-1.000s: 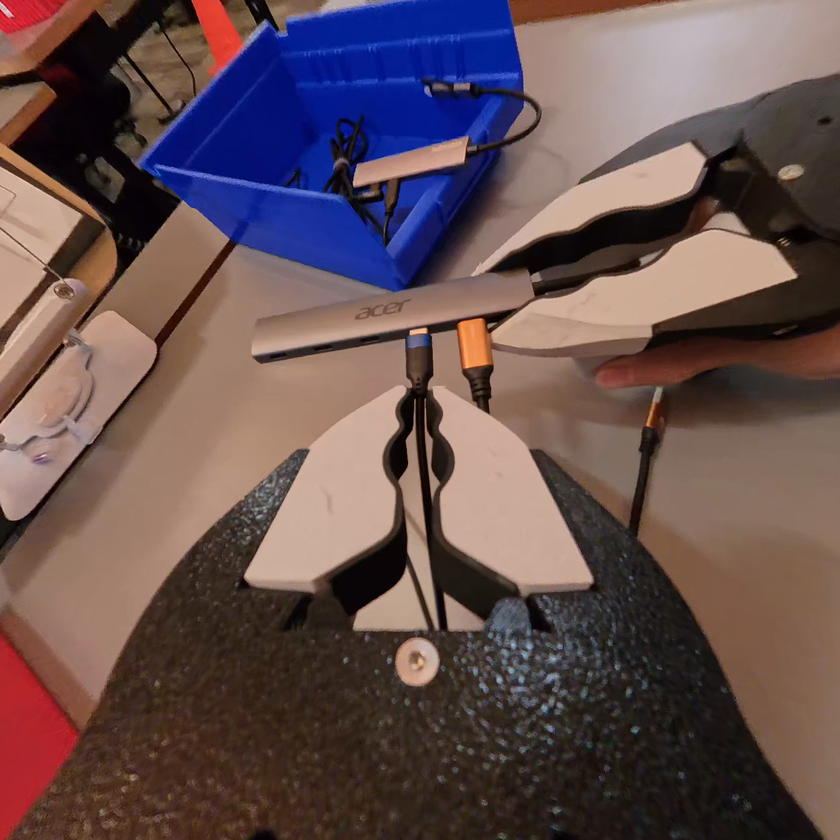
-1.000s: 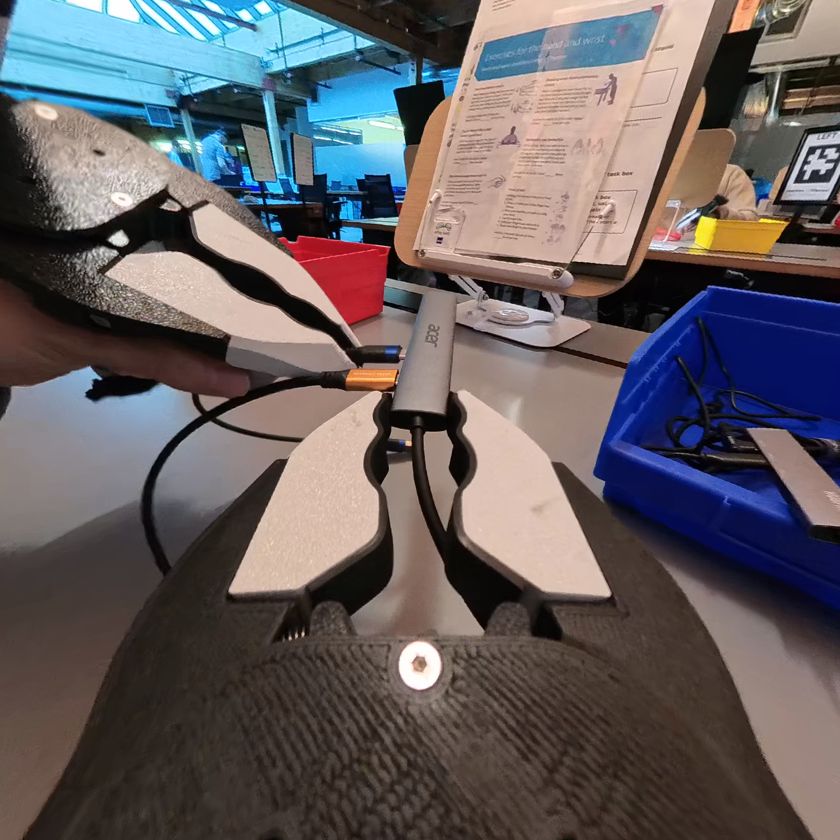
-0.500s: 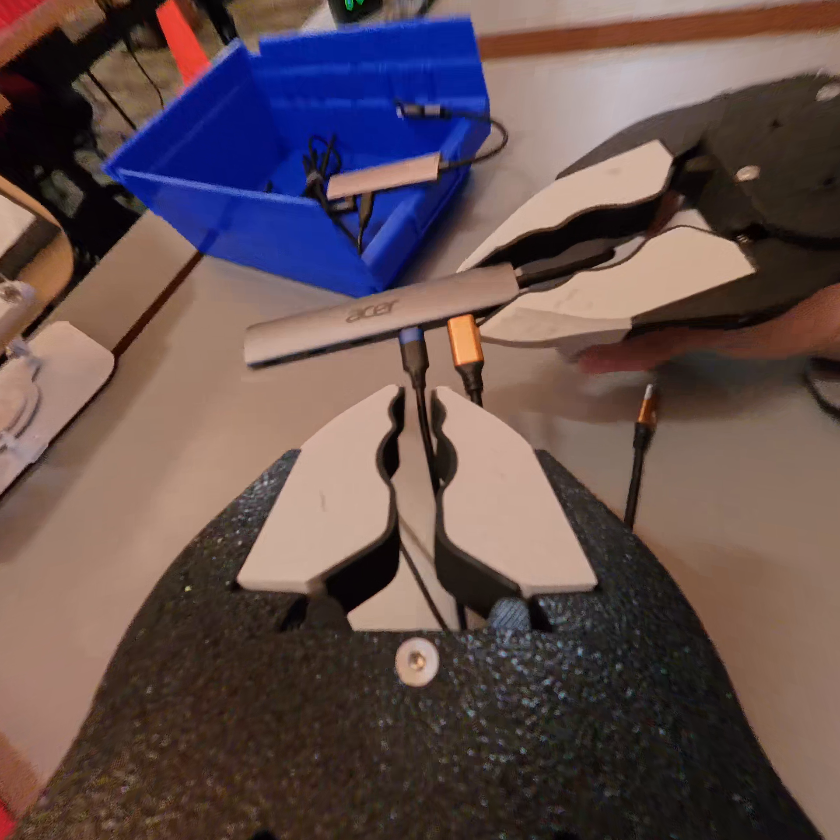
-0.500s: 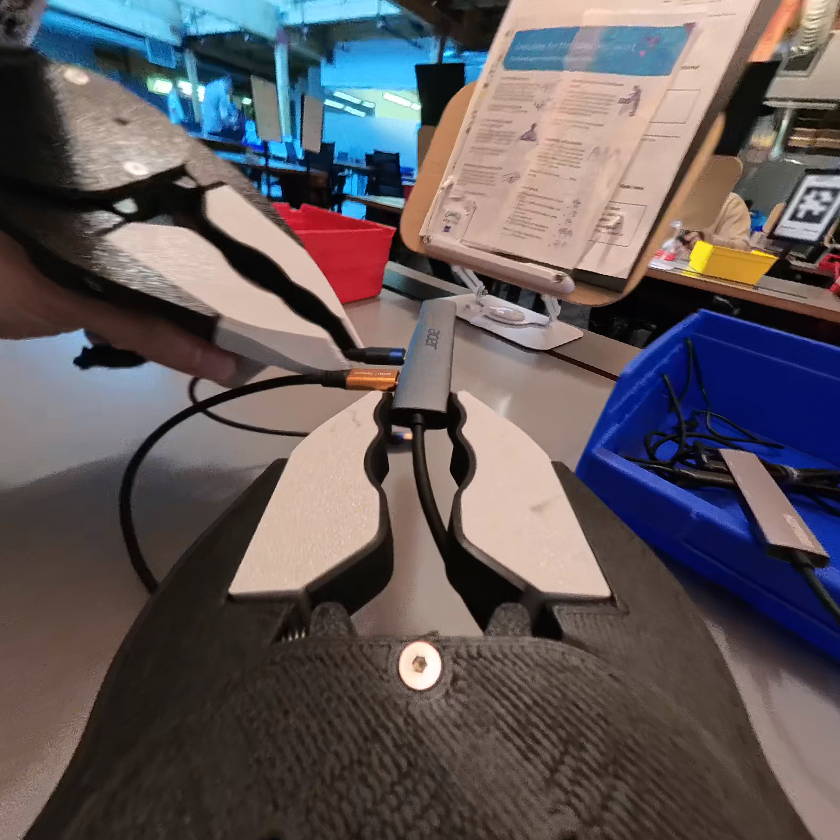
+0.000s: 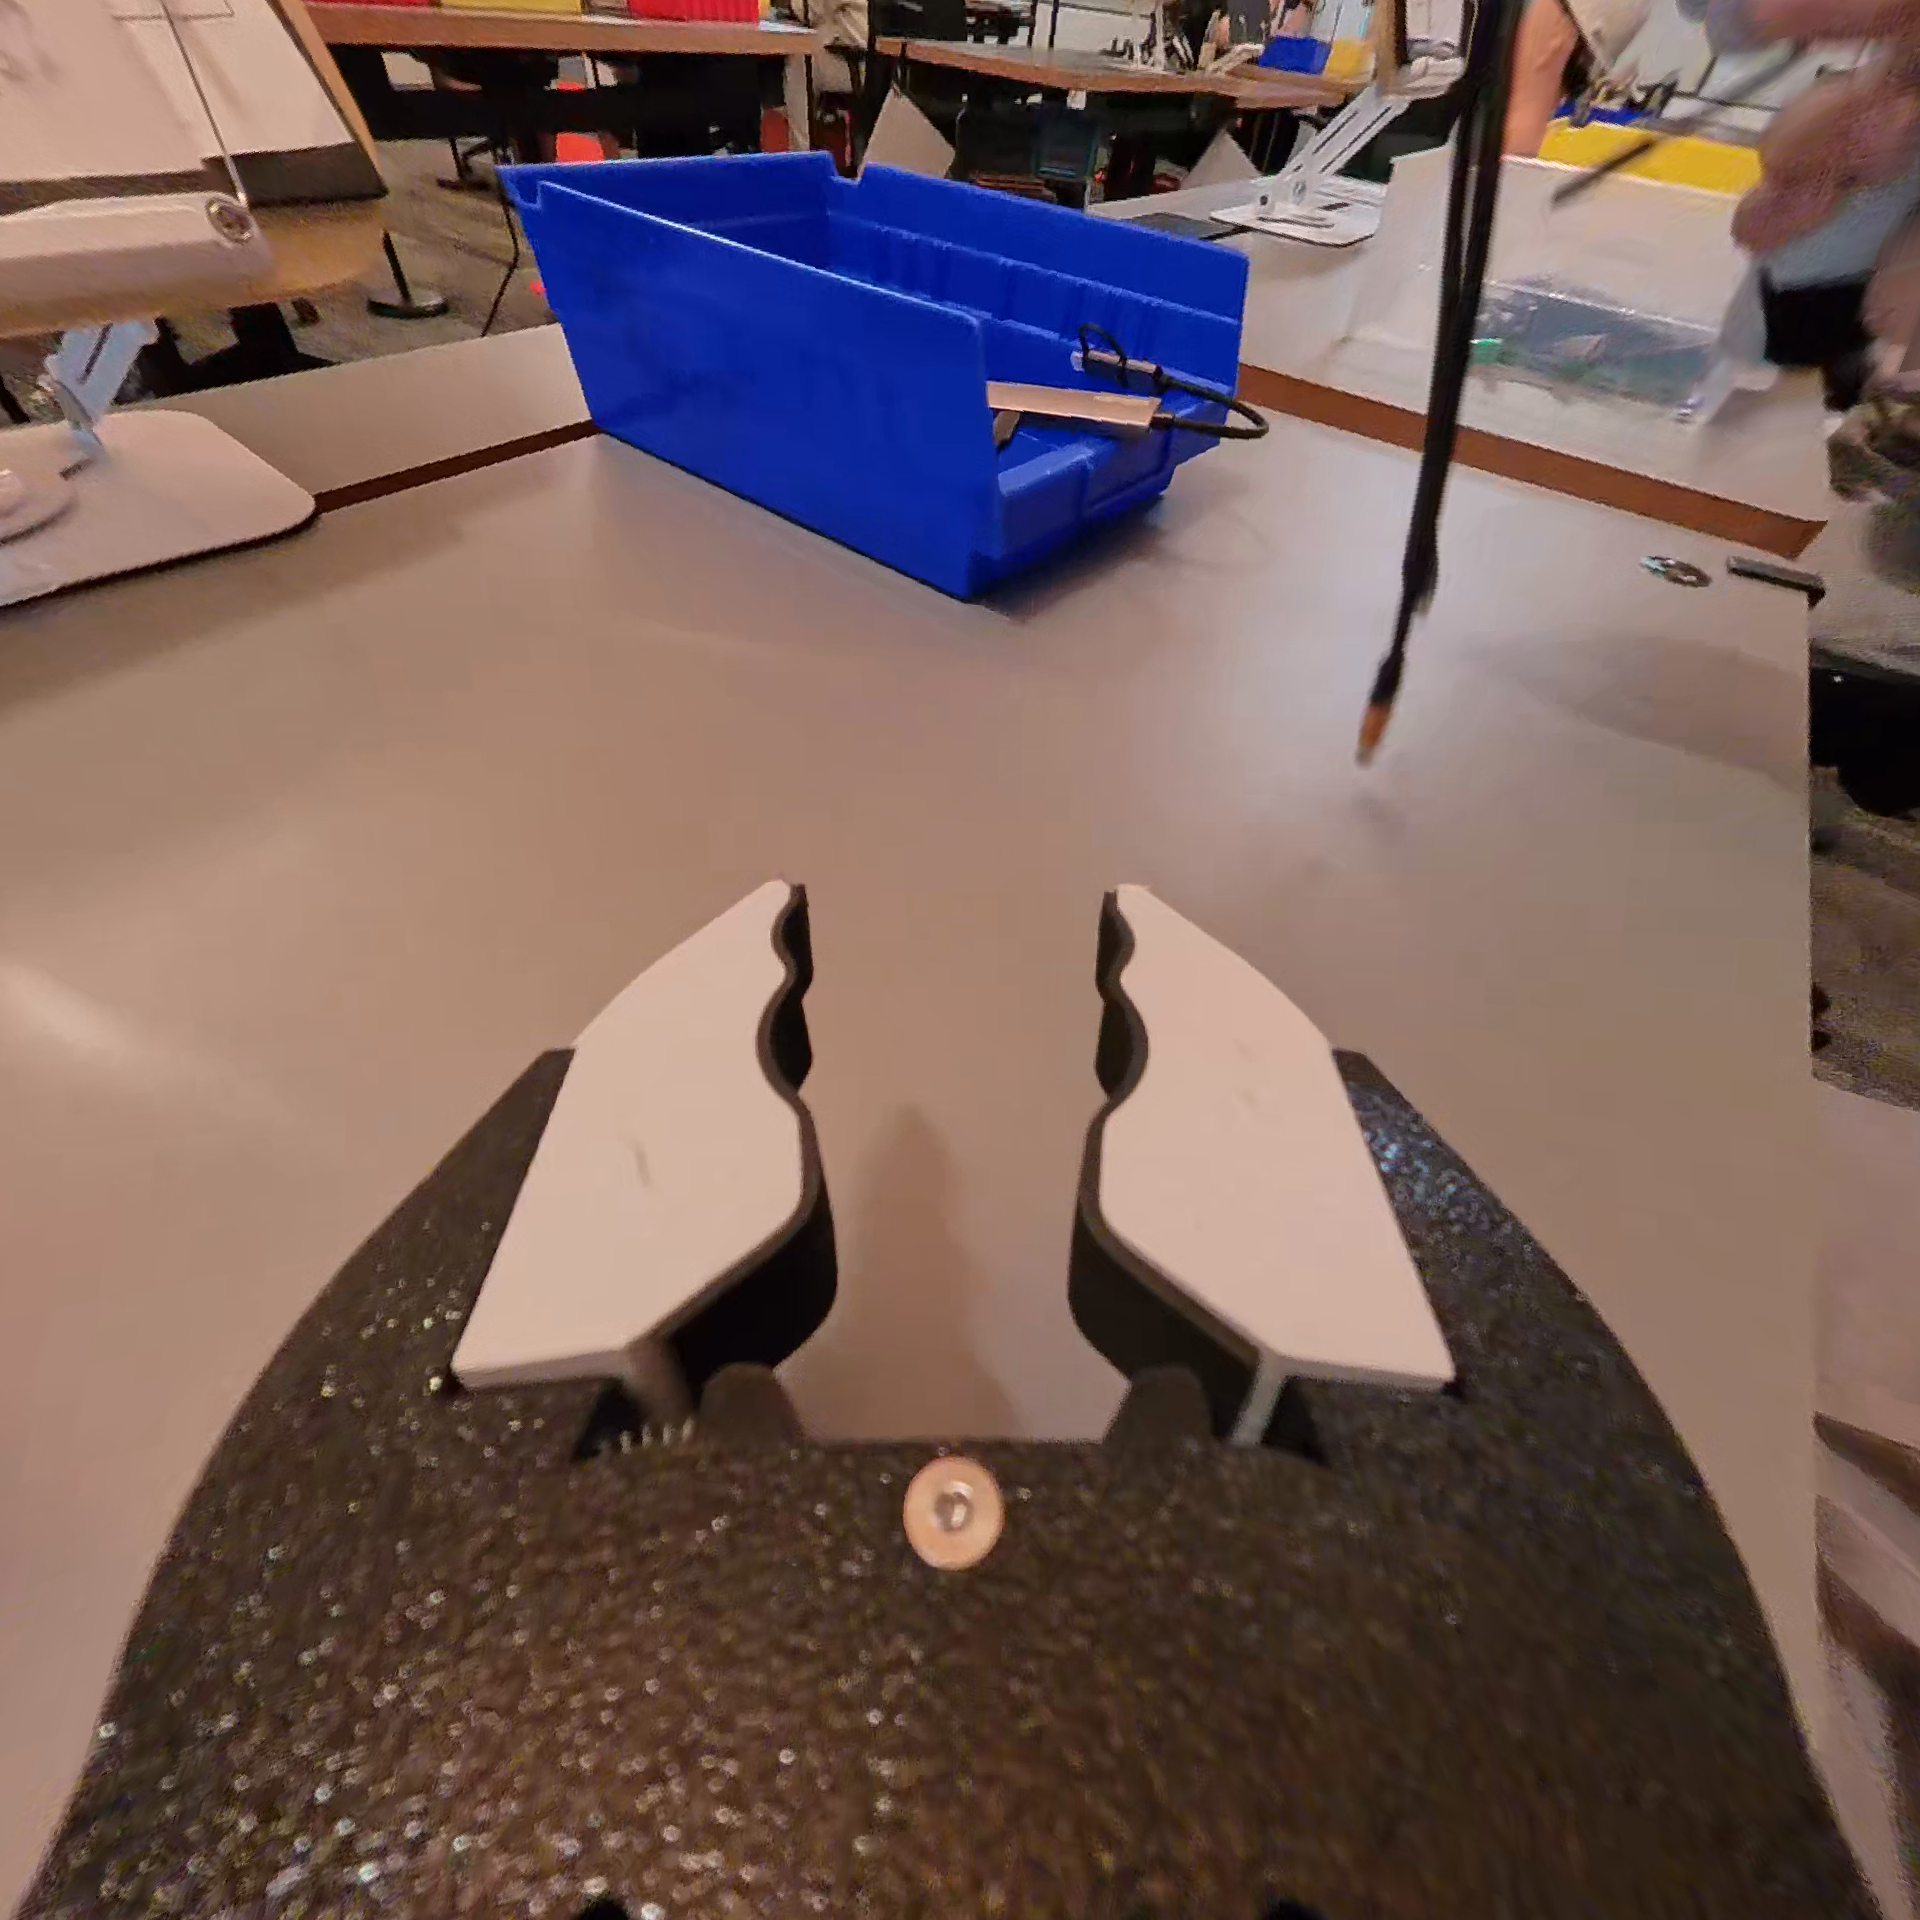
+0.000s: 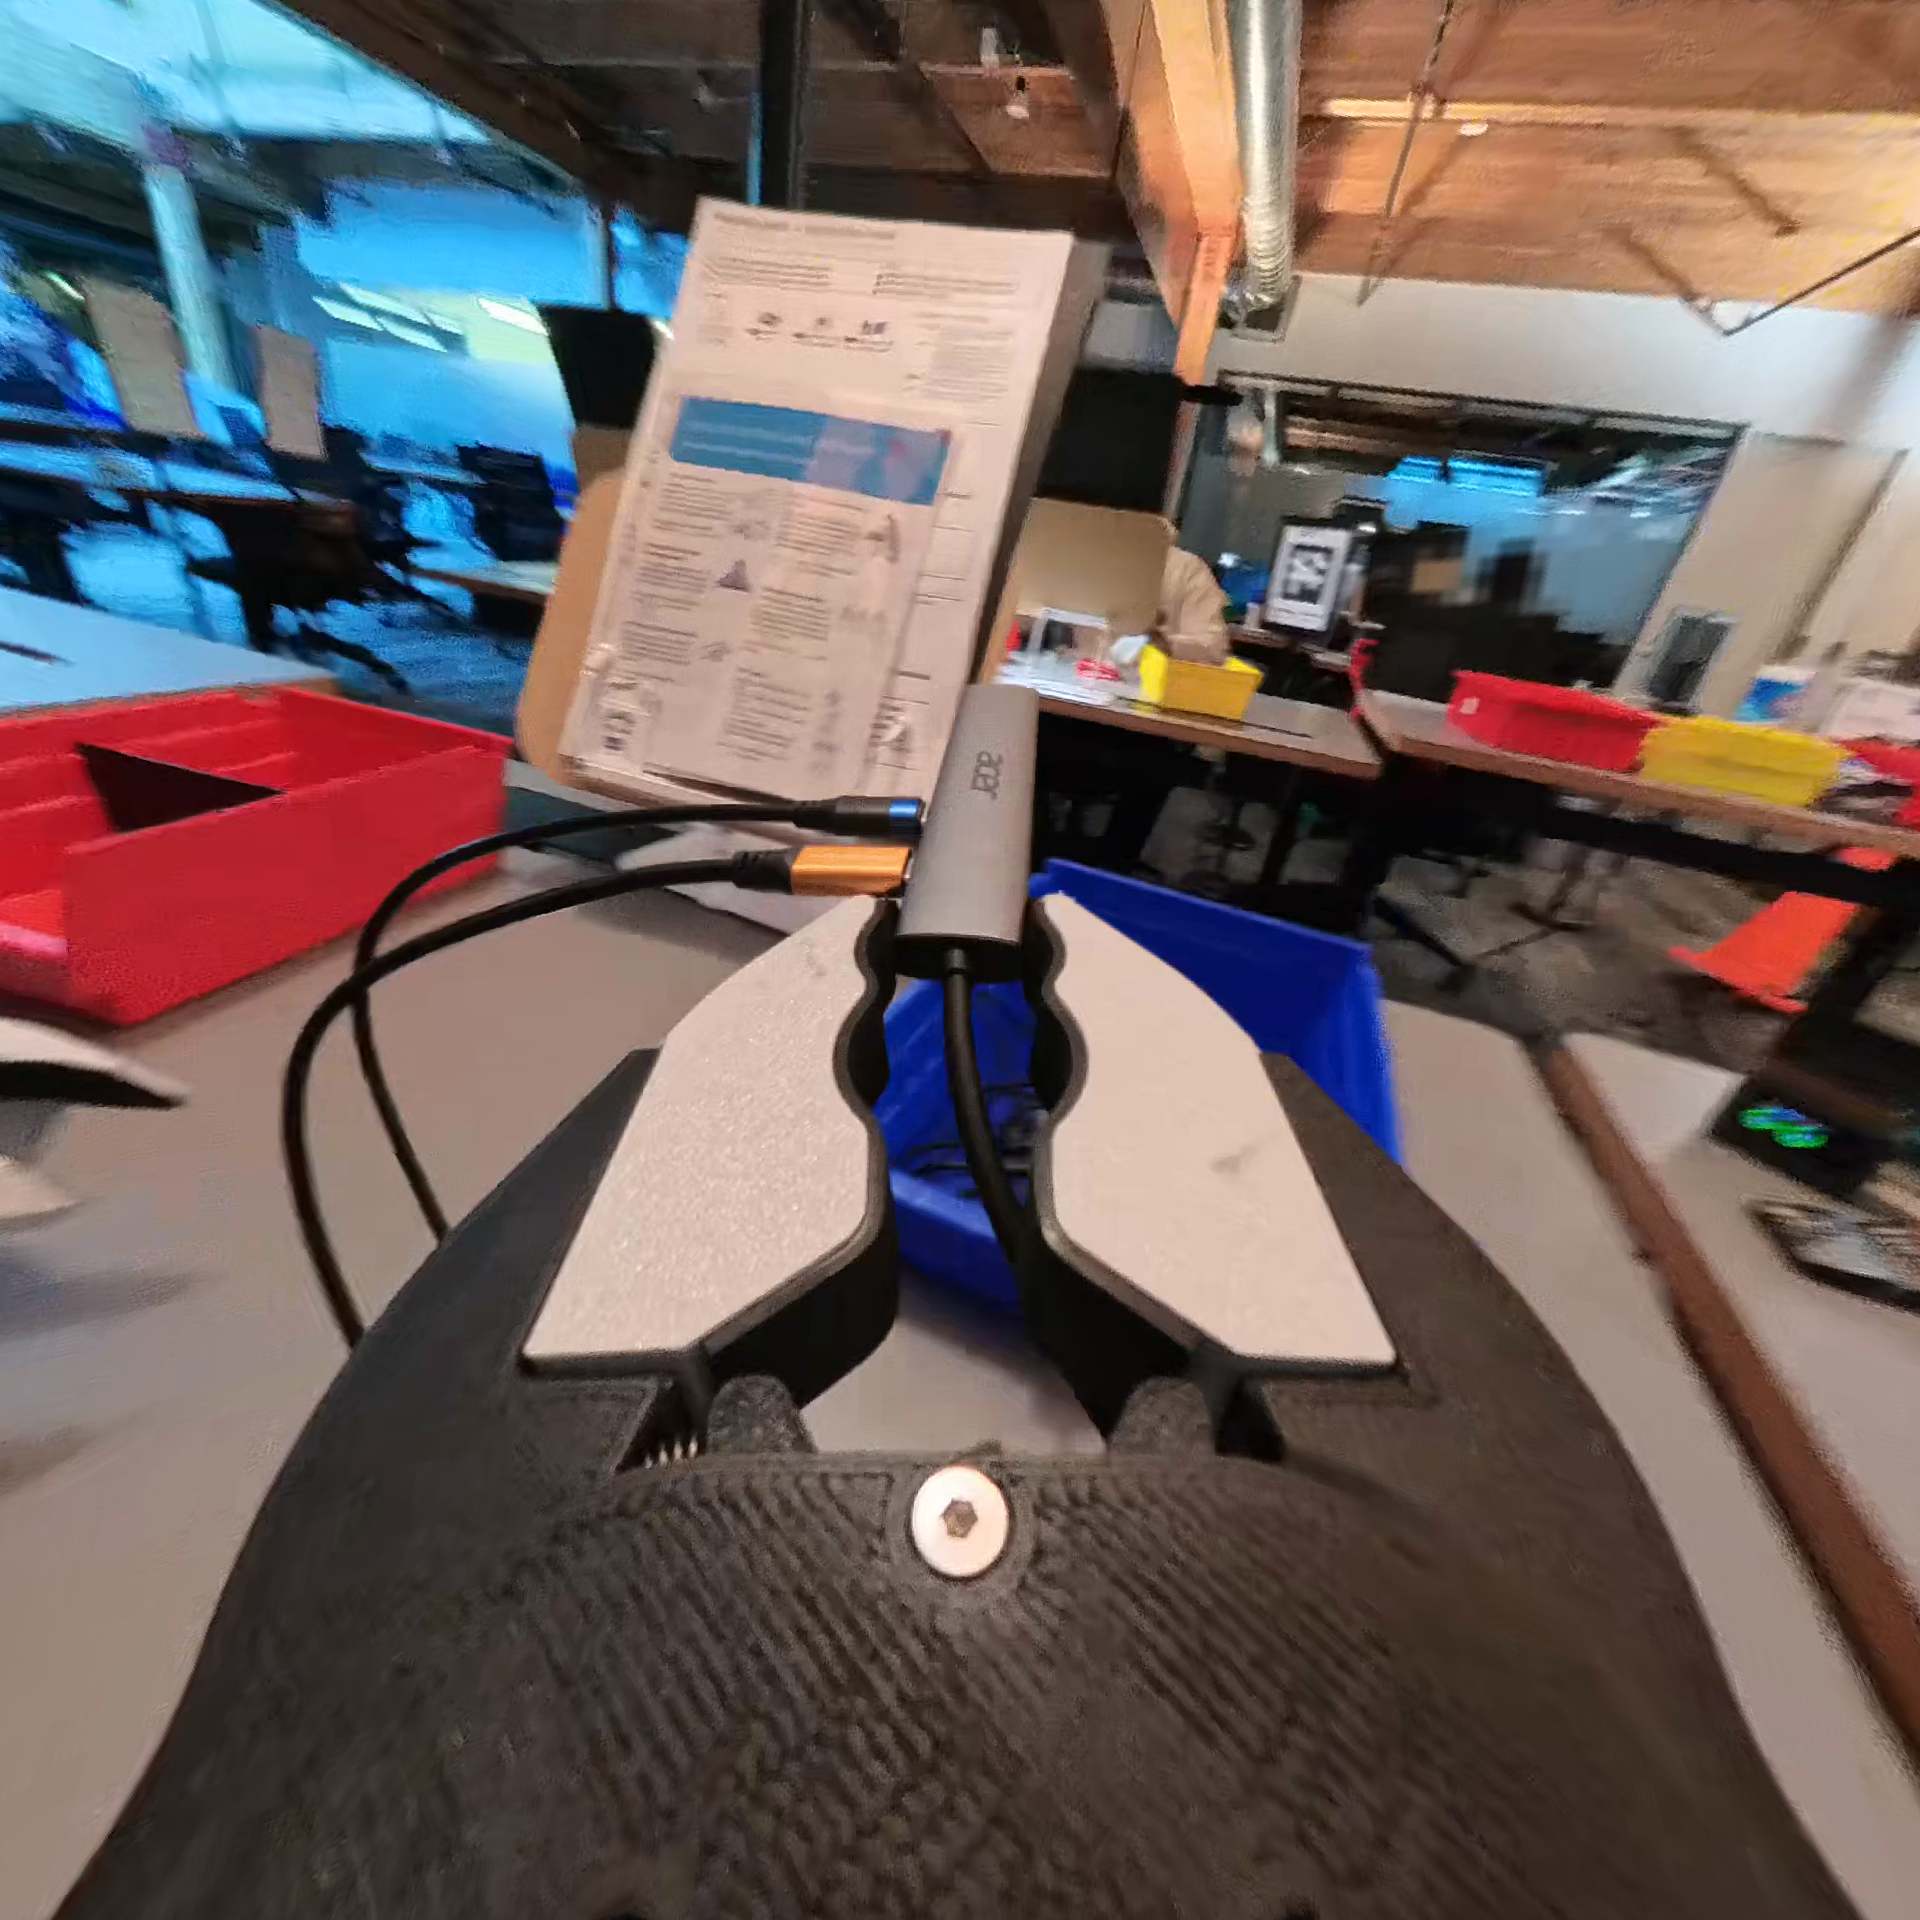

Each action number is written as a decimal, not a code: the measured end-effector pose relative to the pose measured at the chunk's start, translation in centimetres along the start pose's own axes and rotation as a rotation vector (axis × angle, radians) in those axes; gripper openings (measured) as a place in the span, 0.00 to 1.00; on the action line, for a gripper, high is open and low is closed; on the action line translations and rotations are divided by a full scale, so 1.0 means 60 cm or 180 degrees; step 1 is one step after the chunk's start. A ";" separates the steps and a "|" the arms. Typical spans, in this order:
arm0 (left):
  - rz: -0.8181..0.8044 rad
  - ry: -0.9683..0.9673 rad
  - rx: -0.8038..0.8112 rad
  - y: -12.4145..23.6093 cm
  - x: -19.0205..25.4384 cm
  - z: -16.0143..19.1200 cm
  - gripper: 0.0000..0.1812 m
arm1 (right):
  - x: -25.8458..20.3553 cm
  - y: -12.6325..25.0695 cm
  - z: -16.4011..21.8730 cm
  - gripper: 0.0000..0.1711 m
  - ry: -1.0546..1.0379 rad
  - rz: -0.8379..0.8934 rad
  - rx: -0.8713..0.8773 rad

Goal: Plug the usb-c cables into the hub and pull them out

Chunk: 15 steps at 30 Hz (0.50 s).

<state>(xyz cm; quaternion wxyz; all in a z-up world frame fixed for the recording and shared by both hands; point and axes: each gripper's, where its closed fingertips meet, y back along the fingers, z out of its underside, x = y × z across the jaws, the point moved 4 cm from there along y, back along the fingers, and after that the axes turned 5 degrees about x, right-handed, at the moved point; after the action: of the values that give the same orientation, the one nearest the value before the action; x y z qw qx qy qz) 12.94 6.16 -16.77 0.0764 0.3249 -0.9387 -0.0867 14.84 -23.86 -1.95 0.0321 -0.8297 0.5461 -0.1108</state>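
My right gripper (image 6: 954, 914) is shut on the cable end of a grey hub (image 6: 982, 810) and holds it high in the air, above the blue bin (image 6: 1247, 997). An orange plug (image 6: 850, 871) and a blue-collared plug (image 6: 878, 814) sit in the hub's left side, and their black cables loop down to the left. In the left wrist view the black cables (image 5: 1434, 416) hang from the top right, with a free orange plug (image 5: 1374, 717) dangling just above the table. My left gripper (image 5: 951, 904) is open and empty, low over bare table.
The blue bin (image 5: 748, 364) stands ahead of the left gripper and holds a second grey hub (image 5: 1070, 405) with its cable. A red bin (image 6: 260, 831) and a paper stand (image 6: 810, 540) are at the left. The table's wooden edge (image 5: 1558, 468) runs at the right. The gap from one gripper's tips to the other's is roughly 30 centimetres.
My left gripper let go of the blue-collared cable, opened and drew away from the hub. My right gripper lifted the hub, with both cables plugged in, up over the blue bin.
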 end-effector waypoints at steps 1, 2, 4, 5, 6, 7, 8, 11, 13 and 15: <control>0.0035 -0.0029 0.0008 0.001 0.003 0.000 0.29 | 0.020 -0.010 -0.014 0.14 0.0166 0.0141 -0.0076; 0.0070 -0.0092 0.0017 0.000 0.007 -0.001 0.28 | 0.041 -0.023 -0.028 0.14 0.0369 0.0250 -0.0157; 0.0098 -0.0223 0.0004 -0.004 0.009 -0.001 0.28 | 0.077 -0.055 -0.059 0.14 0.0705 0.0337 -0.0330; 0.0113 -0.0263 -0.0001 -0.006 0.009 -0.001 0.28 | 0.098 -0.073 -0.076 0.14 0.0909 0.0432 -0.0382; 0.0132 -0.0275 -0.0012 -0.009 0.010 -0.001 0.28 | 0.118 -0.092 -0.091 0.14 0.1084 0.0519 -0.0449; 0.0138 -0.0275 -0.0032 -0.012 0.010 0.000 0.28 | 0.137 -0.112 -0.106 0.14 0.1228 0.0577 -0.0520; 0.0151 -0.0275 -0.0049 -0.015 0.010 0.000 0.28 | 0.154 -0.132 -0.119 0.14 0.1381 0.0642 -0.0579; 0.0196 -0.0277 -0.0048 -0.019 0.011 -0.001 0.26 | 0.187 -0.196 -0.145 0.14 0.1638 0.0769 -0.0690; 0.0215 -0.0273 0.0002 -0.019 0.010 -0.003 0.25 | 0.203 -0.241 -0.137 0.14 0.1839 0.0905 -0.0784; 0.0182 -0.0246 0.0026 -0.020 0.007 -0.005 0.24 | 0.209 -0.281 -0.095 0.14 0.1970 0.0936 -0.1024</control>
<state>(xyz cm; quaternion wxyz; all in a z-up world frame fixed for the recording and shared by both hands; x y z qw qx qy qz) 13.39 4.97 -16.69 0.0412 0.2946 -0.9502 -0.0930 33.51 -28.18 8.37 -0.2495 -0.6642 0.6537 -0.2633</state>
